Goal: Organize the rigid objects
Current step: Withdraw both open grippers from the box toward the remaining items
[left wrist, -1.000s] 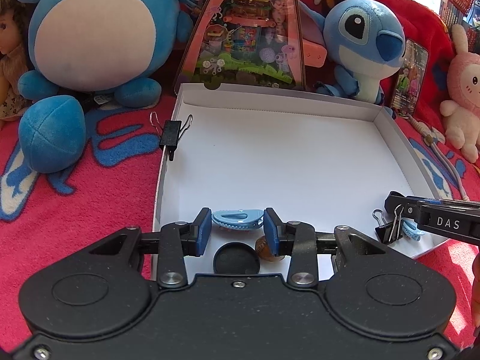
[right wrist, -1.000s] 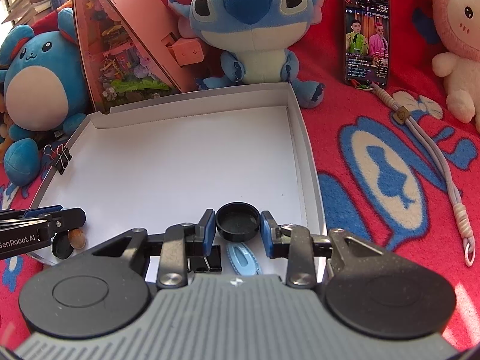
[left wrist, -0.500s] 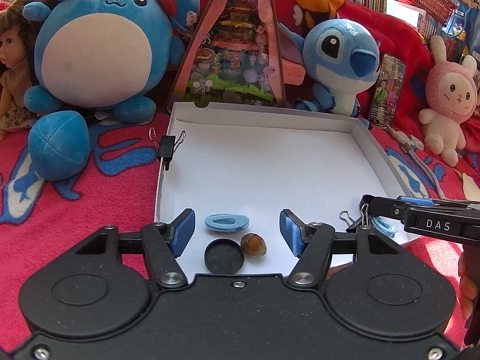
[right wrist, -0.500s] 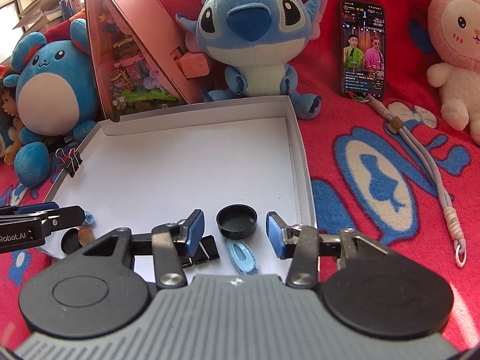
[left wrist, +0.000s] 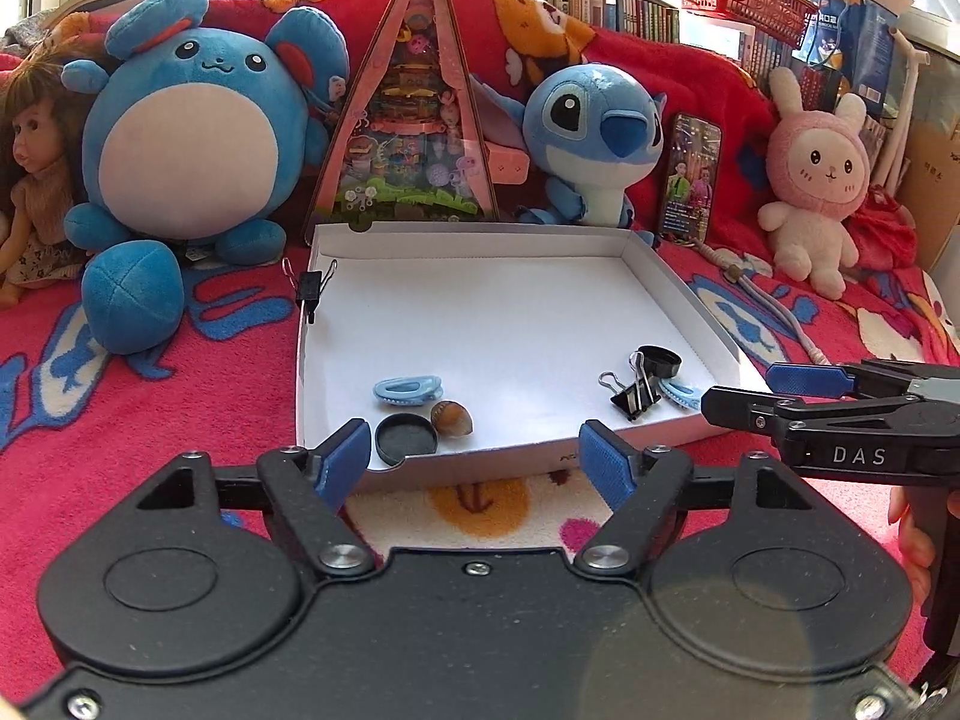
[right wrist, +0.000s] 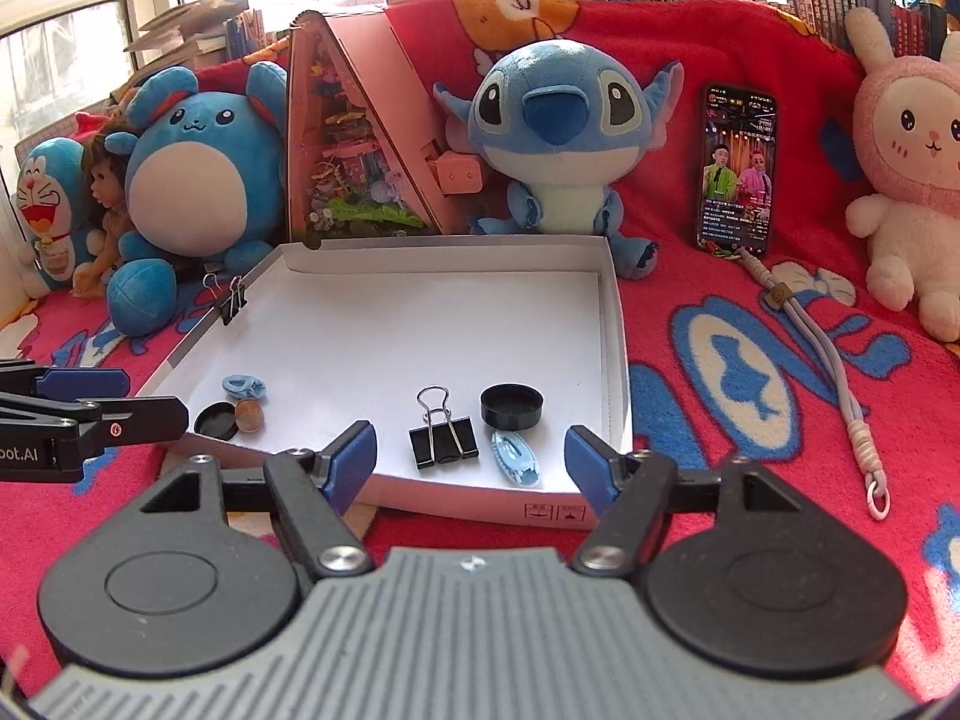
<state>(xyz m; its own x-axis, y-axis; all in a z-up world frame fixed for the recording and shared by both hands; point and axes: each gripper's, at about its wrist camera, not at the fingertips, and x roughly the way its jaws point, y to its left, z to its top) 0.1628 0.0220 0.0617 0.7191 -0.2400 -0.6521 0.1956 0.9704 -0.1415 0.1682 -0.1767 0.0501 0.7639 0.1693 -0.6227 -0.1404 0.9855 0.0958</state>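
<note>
Left wrist view: your left gripper (left wrist: 474, 459) hangs wide open and empty just outside the near wall of the white box (left wrist: 678, 300), so nothing is in hand. Inside the near-left corner sit a blue clip (left wrist: 408, 390), a black cap (left wrist: 406, 439) and a brown nut (left wrist: 451, 418), bunched close together; looks like a deliberate group. Near-right corner holds a black binder clip (left wrist: 633, 390), a second black cap (left wrist: 659, 361) and another blue clip (left wrist: 681, 393). Your right gripper (left wrist: 750, 393) comes in from the right at that corner, fingers apart, holding nothing. One more binder clip (left wrist: 311, 288) is clamped on the far-left wall, likely to stiffen it. Right wrist view: right gripper (right wrist: 471, 459) spread wide, empty, just short of the near wall; binder clip (right wrist: 443, 438), cap (right wrist: 512, 406) and blue clip (right wrist: 516, 457) lie right ahead, slightly apart. Left gripper (right wrist: 114, 399) sits beside the left group. Two matching sets in the box, so I'd judge sorting about done.
</note>
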